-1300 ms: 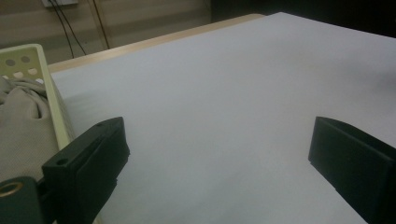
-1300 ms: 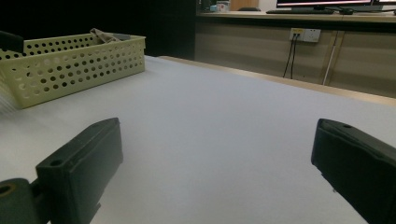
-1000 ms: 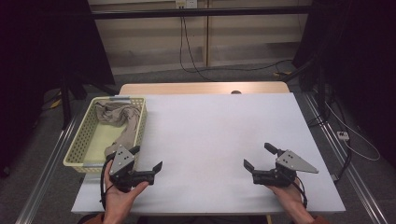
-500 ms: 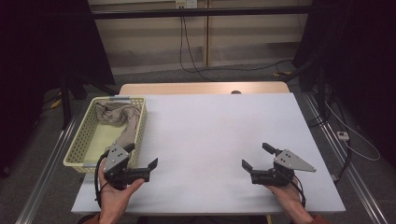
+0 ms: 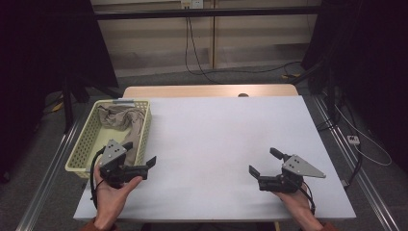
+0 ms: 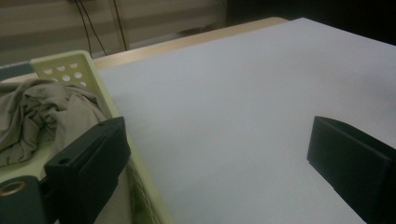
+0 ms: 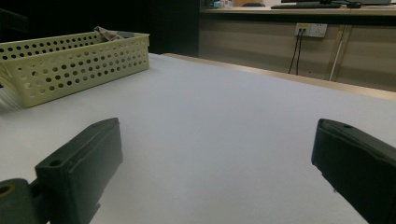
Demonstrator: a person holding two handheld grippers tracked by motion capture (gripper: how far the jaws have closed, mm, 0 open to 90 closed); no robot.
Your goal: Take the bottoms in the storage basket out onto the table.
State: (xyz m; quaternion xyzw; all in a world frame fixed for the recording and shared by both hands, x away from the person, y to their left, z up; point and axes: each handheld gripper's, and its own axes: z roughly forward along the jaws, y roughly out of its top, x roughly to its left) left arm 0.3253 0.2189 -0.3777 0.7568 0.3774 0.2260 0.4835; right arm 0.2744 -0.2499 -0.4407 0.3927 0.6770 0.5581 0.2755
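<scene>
The cloth (image 5: 118,118) lies crumpled at the far end of the yellow basket (image 5: 79,151), which sits on the left part of the table (image 5: 216,139). In the last second my left gripper (image 5: 140,155) has shifted left to the basket's near right wall, one finger (image 6: 88,163) now over the rim; I judge a reach for the cloth is beginning. Its fingers stand wide apart, empty. My right gripper (image 5: 263,161) has barely moved, near the front edge, fingers also spread and empty. The basket wall between left gripper and cloth is the only obstruction.
</scene>
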